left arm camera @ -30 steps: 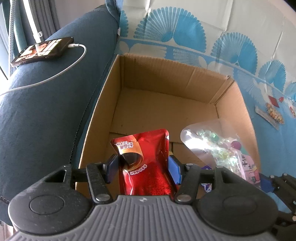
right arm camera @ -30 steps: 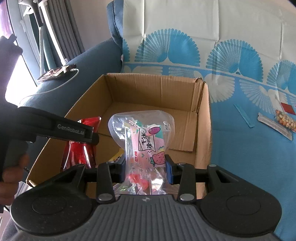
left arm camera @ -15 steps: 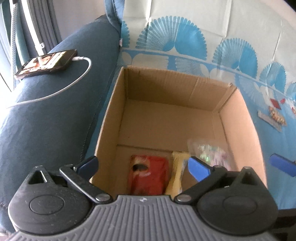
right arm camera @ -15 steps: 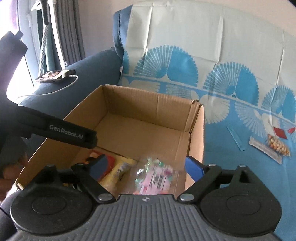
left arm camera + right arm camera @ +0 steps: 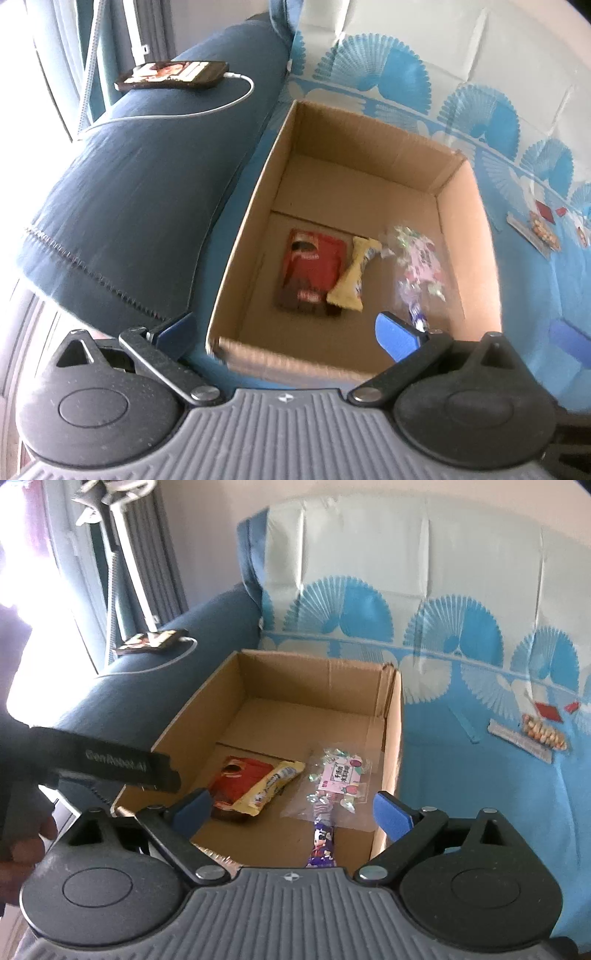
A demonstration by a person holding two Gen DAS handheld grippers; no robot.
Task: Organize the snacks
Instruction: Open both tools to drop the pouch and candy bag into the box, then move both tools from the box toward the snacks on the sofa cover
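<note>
An open cardboard box (image 5: 243, 236) stands on the sofa seat. On its floor lie a red pouch (image 5: 314, 269), a yellow packet (image 5: 354, 277), a clear candy bag with a pink label (image 5: 421, 266) and a purple bar (image 5: 323, 843). My left gripper (image 5: 286, 334) hangs open above the box's near edge with nothing between its fingers. My right gripper (image 5: 293, 810) is above the near right part of the box (image 5: 391, 746). Its jaws are opening and they are empty. The candy bag (image 5: 338, 782) lies below and ahead of it.
A phone (image 5: 173, 74) on a white cable rests on the dark blue sofa arm (image 5: 129, 206) left of the box. Loose snack packets (image 5: 543, 733) lie on the blue patterned cloth to the right. A person's hand (image 5: 22, 849) holds the left gripper's handle.
Both grippers opened and let go: the red pouch and the clear candy bag dropped into the box. Both grippers then drew back and upward from the box.
</note>
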